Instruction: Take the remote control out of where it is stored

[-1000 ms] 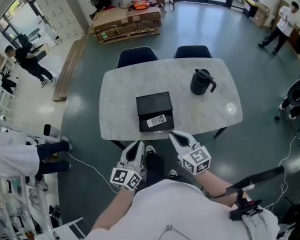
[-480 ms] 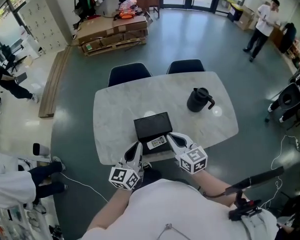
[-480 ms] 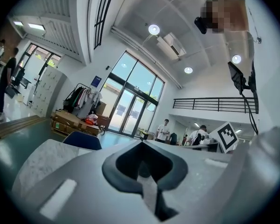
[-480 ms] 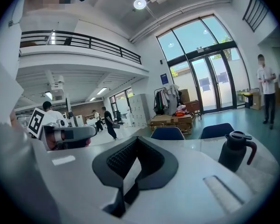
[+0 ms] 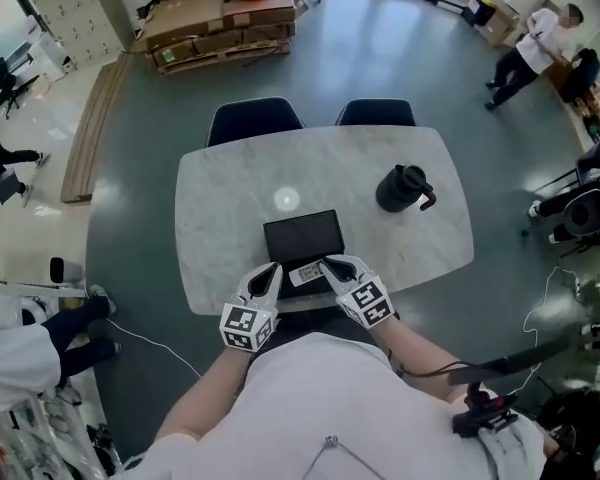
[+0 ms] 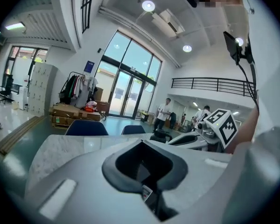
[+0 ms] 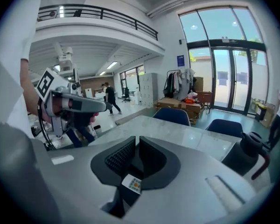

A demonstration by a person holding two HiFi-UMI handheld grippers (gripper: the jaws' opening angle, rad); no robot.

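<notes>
A shut black box [image 5: 302, 240] lies on the white marble table [image 5: 220, 198], near its front edge, with a white printed label [image 5: 306, 274] on its near side. No remote control shows anywhere. My left gripper [image 5: 271, 269] sits at the box's near left corner with its fingers together. My right gripper [image 5: 328, 263] hovers over the near right part of the box, beside the label, fingers also together and holding nothing. In the right gripper view the dark pads [image 7: 122, 155] stand almost touching.
A black jug [image 5: 404, 188] stands on the table's right half, also in the right gripper view [image 7: 246, 154]. Two dark chairs [image 5: 256, 120] are tucked in at the far side. Pallets with cardboard [image 5: 208, 28] lie beyond. People stand far off.
Both grippers have come forward from in front of the table edge up to the near side of the black box. The box has not moved on the table.
</notes>
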